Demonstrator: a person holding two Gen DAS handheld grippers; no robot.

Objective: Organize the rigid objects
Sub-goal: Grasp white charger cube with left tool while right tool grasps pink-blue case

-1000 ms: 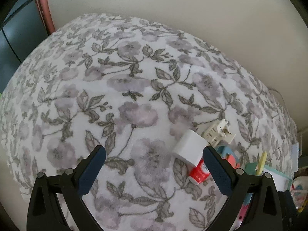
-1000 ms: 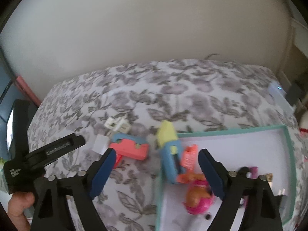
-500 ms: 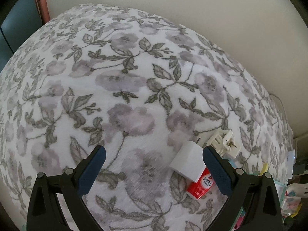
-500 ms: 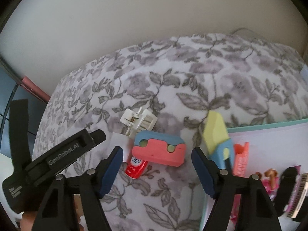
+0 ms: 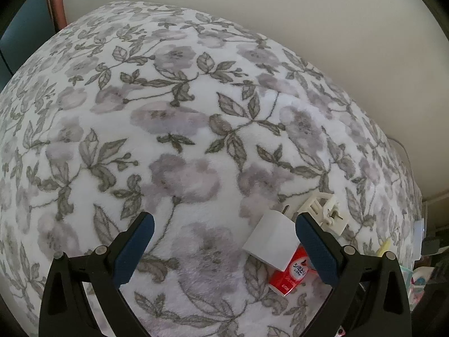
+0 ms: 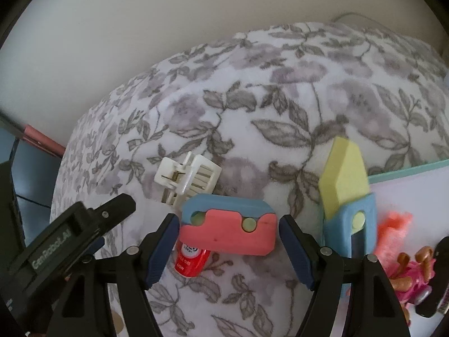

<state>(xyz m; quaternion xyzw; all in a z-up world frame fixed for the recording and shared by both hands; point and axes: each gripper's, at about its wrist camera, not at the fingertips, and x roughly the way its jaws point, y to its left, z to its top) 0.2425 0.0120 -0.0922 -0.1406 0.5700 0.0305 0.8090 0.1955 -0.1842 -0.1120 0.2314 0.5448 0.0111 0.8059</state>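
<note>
Risk: right gripper (image 6: 228, 245), jaws open astride pink-and-blue block (image 6: 228, 229), could knock red tube (image 6: 192, 261) beneath; left gripper (image 5: 224, 248) open, empty.

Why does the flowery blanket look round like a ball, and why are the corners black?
Left wrist view: the fisheye lens bulges the flat floral blanket into a dome, and the black corners are the lens rim. Right wrist view: same bulge, soft even light with no glare, and the pink toy at the edge looks blurry.
</note>
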